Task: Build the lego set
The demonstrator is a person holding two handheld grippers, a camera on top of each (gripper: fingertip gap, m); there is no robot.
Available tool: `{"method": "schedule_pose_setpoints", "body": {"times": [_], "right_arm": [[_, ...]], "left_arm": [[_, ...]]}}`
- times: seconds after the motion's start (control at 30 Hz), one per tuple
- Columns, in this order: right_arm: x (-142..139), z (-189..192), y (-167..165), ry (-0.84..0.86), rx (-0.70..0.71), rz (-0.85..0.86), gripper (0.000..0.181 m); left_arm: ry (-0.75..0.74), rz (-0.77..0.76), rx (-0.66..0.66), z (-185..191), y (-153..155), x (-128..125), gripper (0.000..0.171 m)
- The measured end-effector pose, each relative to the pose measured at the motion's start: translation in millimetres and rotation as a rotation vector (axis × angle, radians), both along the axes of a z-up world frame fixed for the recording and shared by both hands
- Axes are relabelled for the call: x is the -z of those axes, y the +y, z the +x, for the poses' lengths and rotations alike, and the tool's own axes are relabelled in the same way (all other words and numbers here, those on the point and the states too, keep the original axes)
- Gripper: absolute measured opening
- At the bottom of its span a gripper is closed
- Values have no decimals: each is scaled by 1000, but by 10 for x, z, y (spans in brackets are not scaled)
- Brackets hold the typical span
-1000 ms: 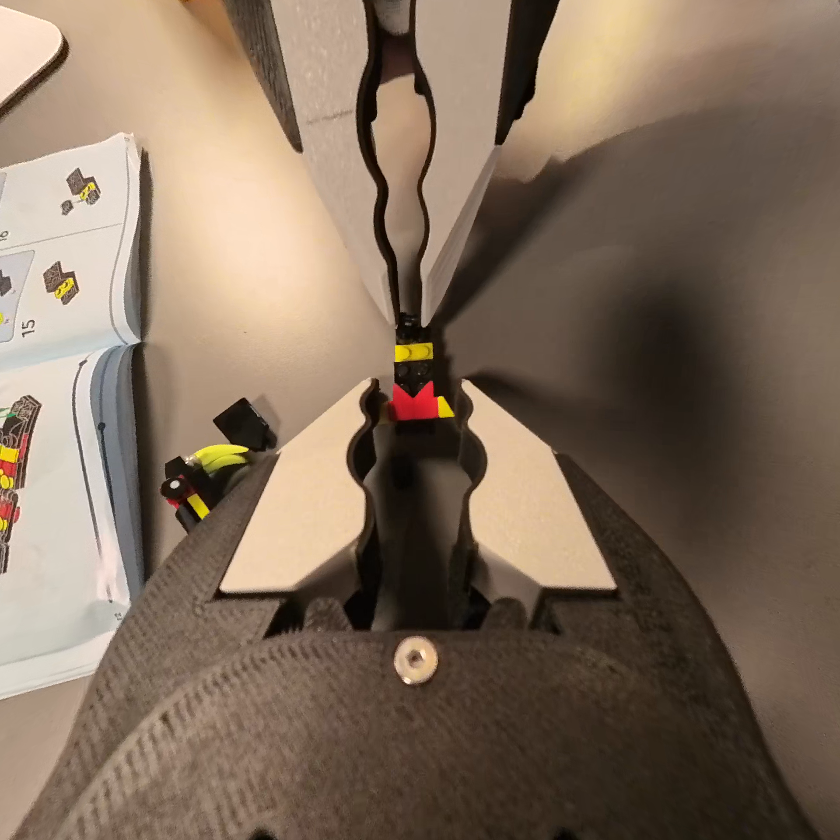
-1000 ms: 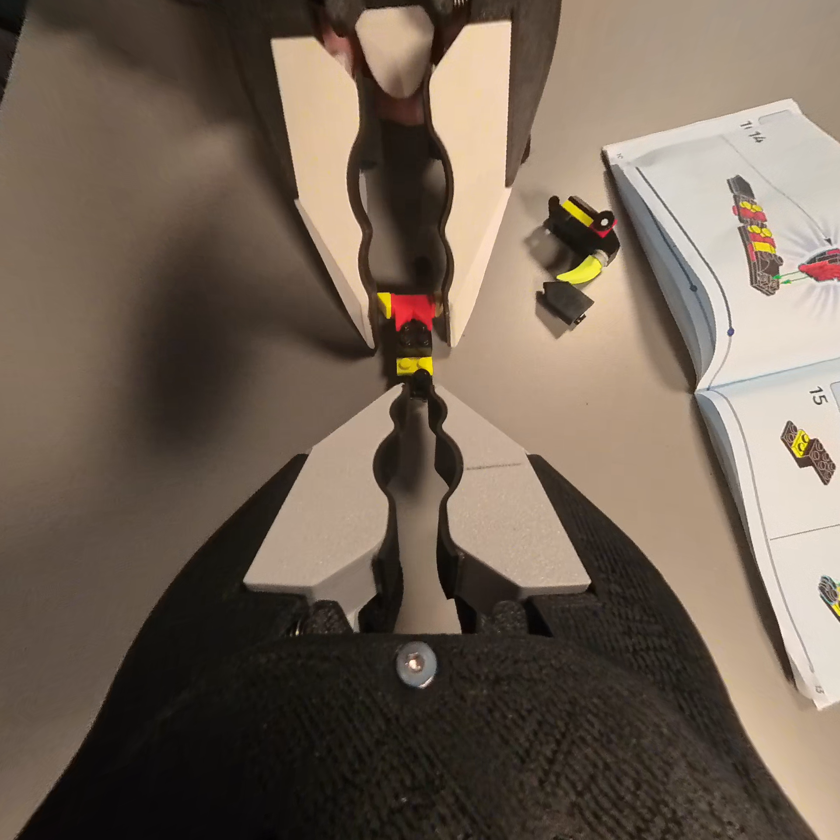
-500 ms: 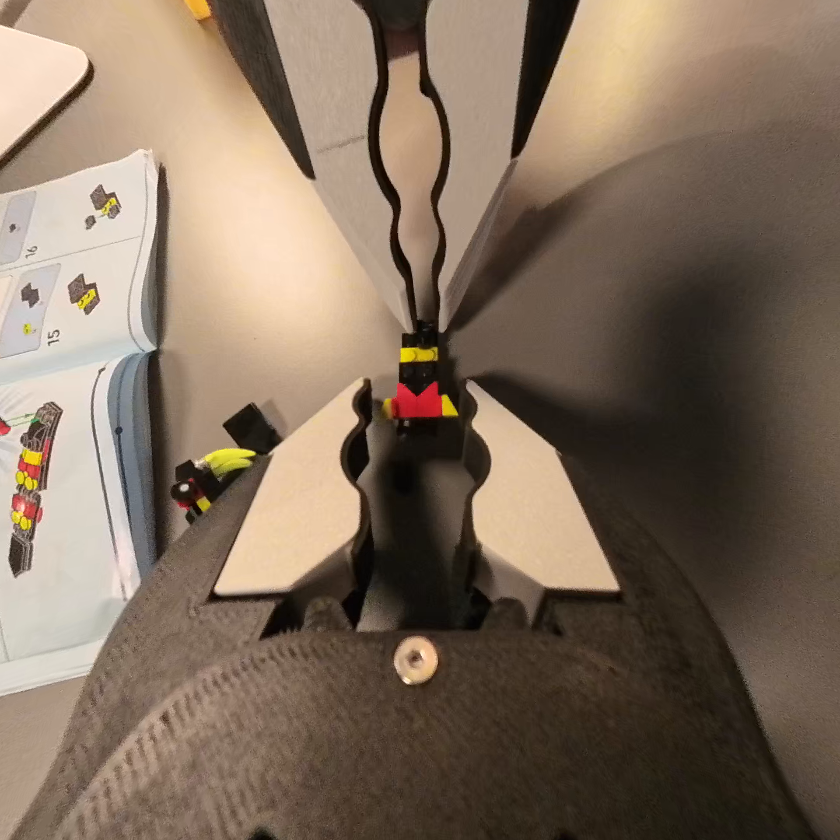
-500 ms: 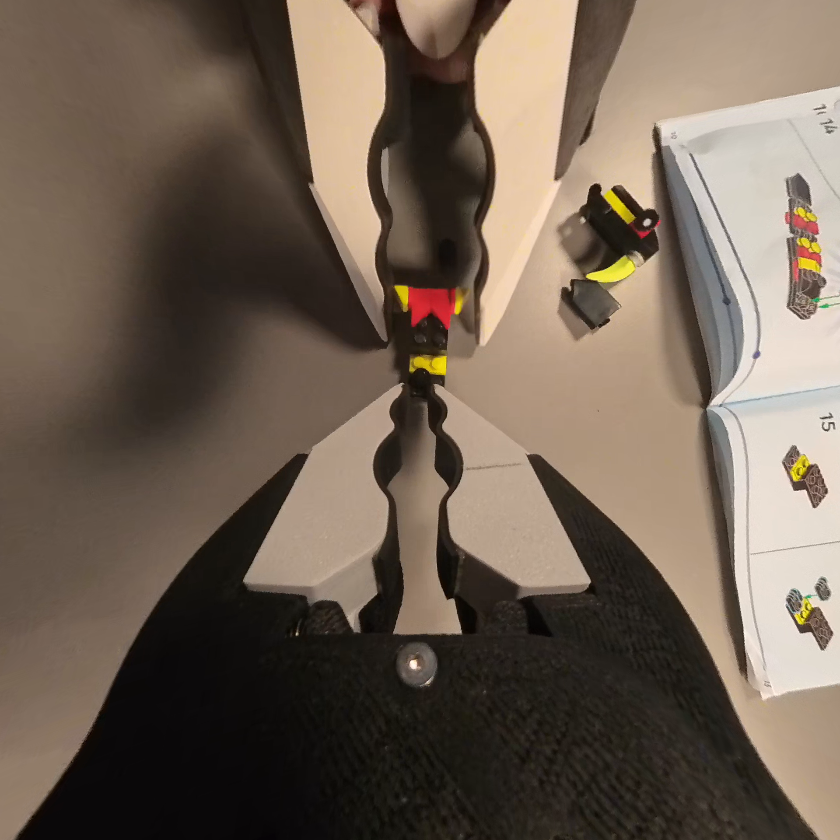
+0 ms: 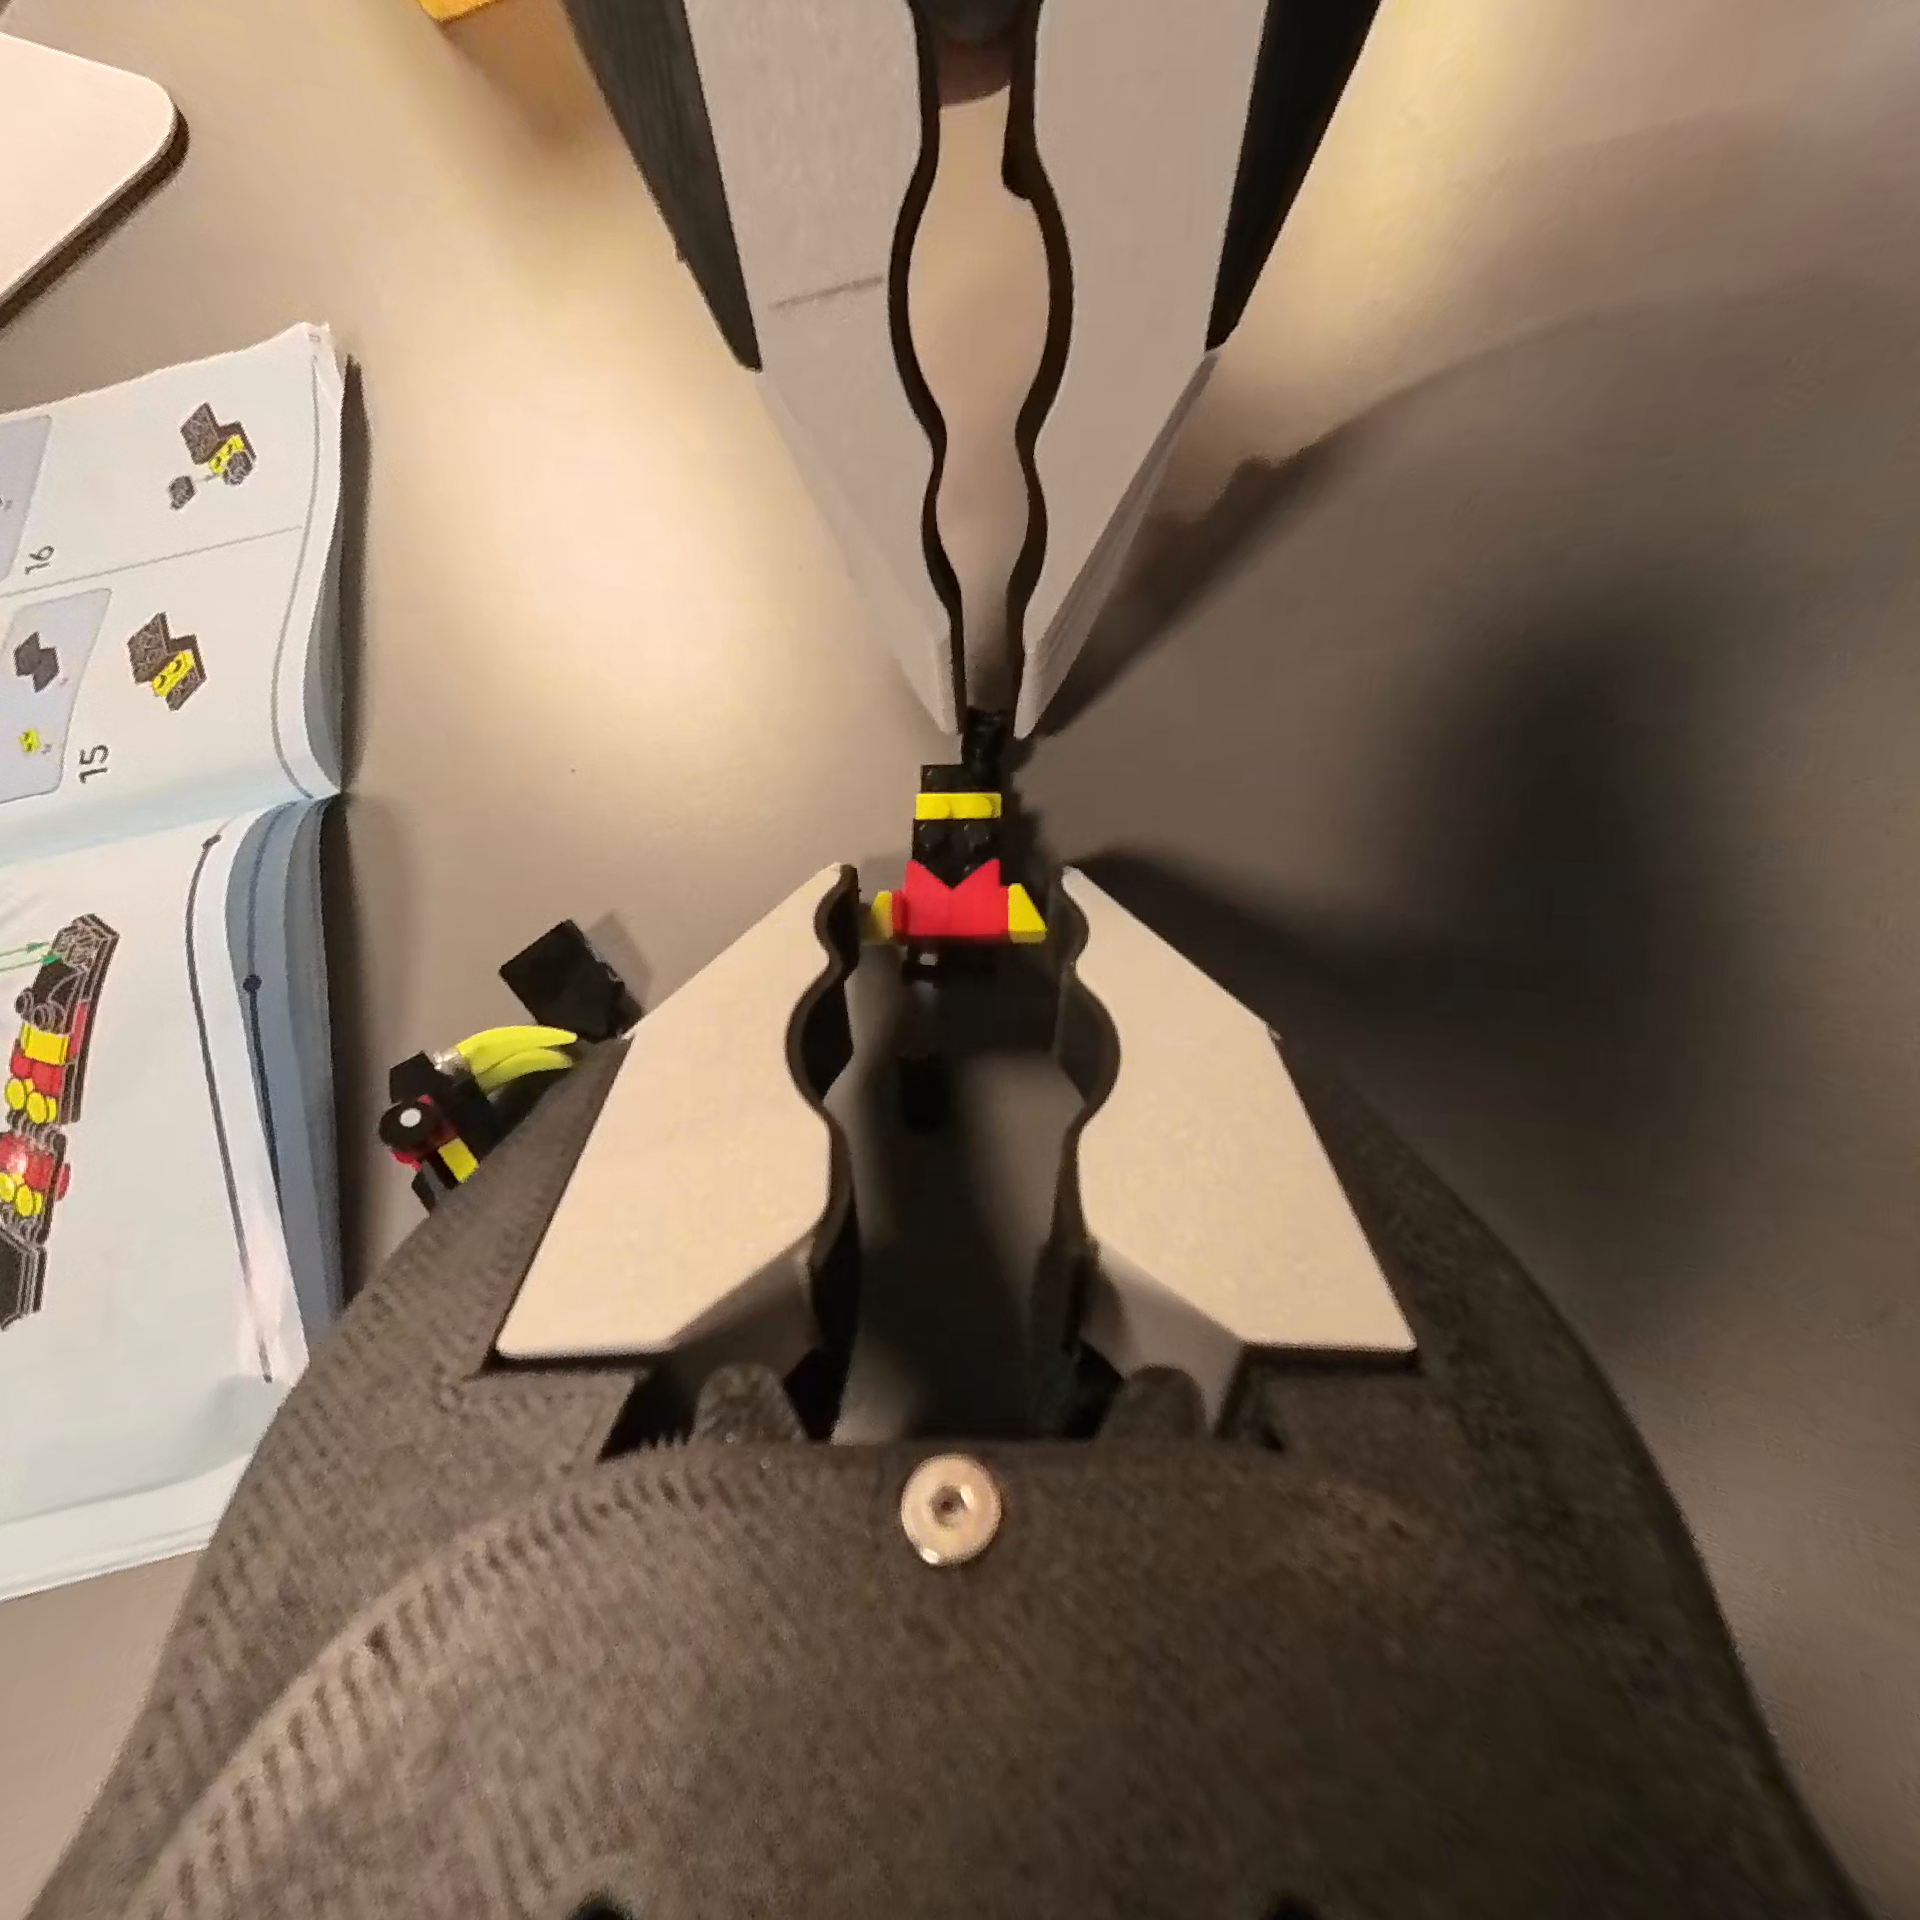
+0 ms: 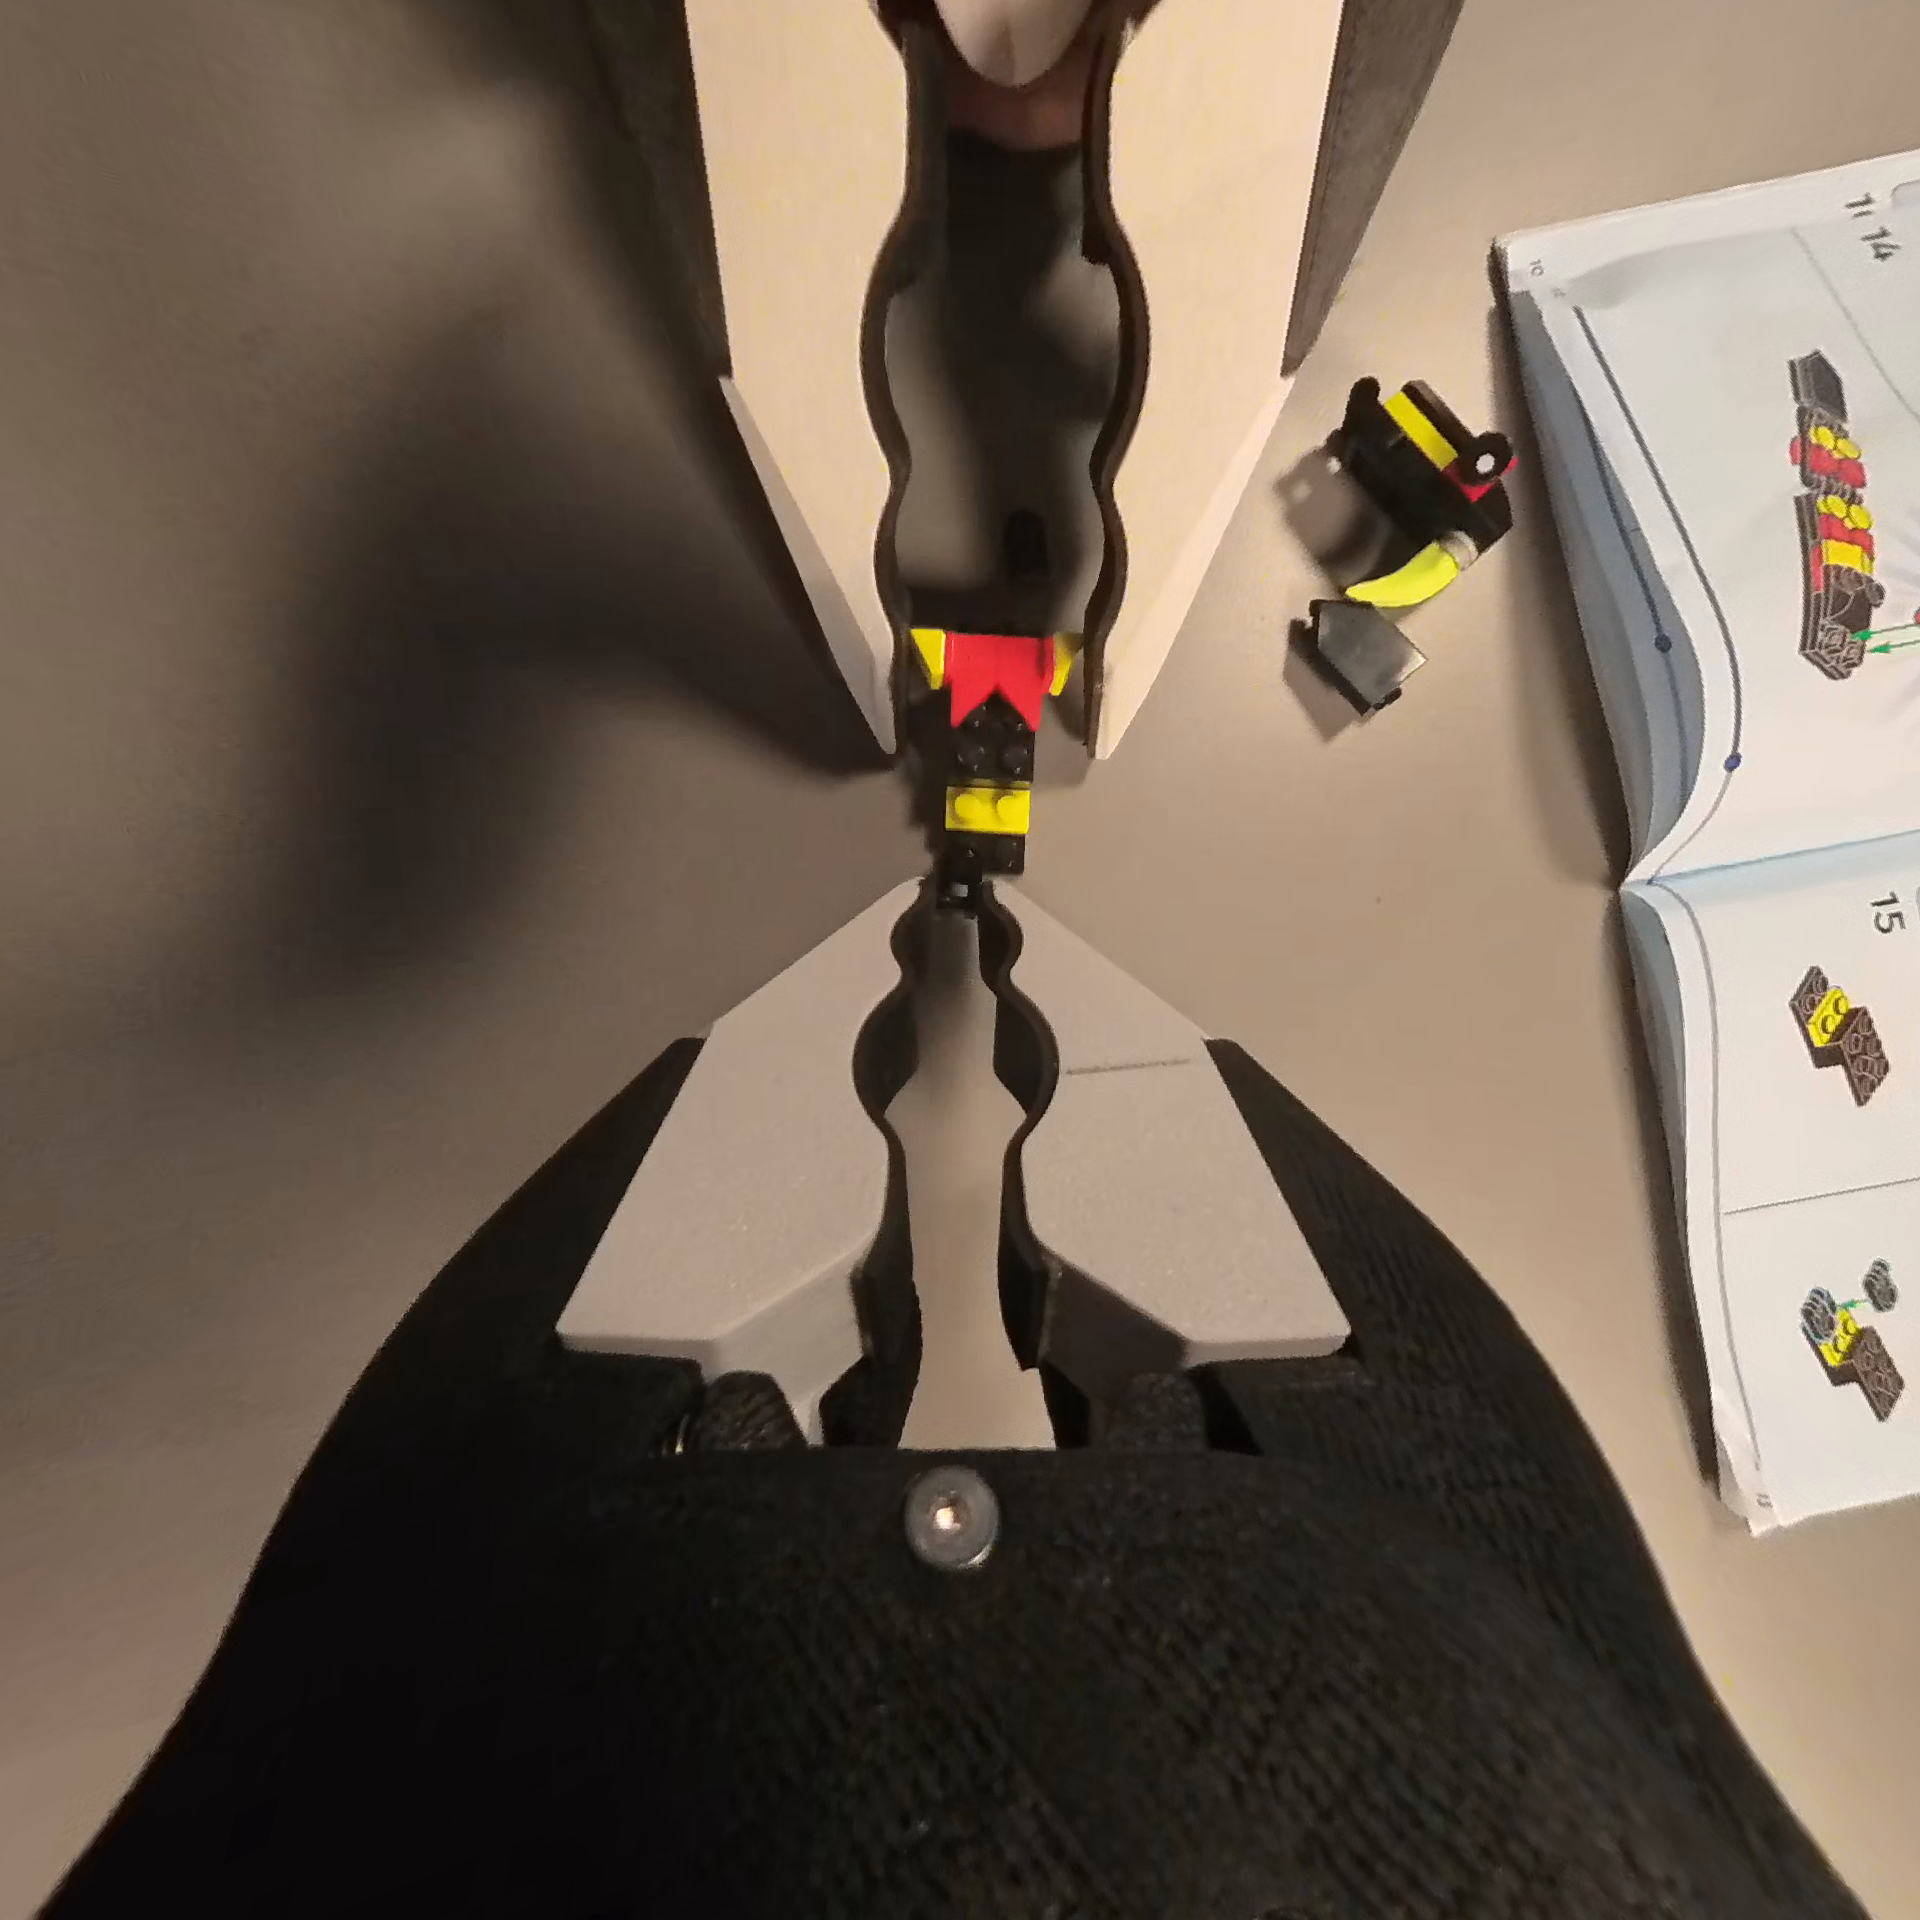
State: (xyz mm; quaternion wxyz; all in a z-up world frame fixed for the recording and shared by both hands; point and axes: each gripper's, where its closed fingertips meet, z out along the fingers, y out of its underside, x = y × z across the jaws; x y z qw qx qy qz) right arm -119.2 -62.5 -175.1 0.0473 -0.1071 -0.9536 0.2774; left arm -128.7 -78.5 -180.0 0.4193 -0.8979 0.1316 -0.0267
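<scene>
Grippers (image 5: 956,904) (image 6: 961,899) pinch studded black-red-yellow lego piece (image 6: 987,727).

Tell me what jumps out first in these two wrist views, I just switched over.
The small black, yellow and red lego piece at centre, held between the two grippers tip to tip: the right gripper pinches its thin black end, the left gripper brackets its red and yellow end. Off to the side lie a second lego piece with a lime claw, a loose black brick and the open booklet.
</scene>
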Motion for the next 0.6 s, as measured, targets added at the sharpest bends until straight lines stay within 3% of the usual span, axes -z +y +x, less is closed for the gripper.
{"method": "schedule_pose_setpoints", "body": {"times": [0.6], "right_arm": [[45,-3,-33,15,4,30,9]], "left_arm": [[-1,-1,0,-1,0,1,35]]}}
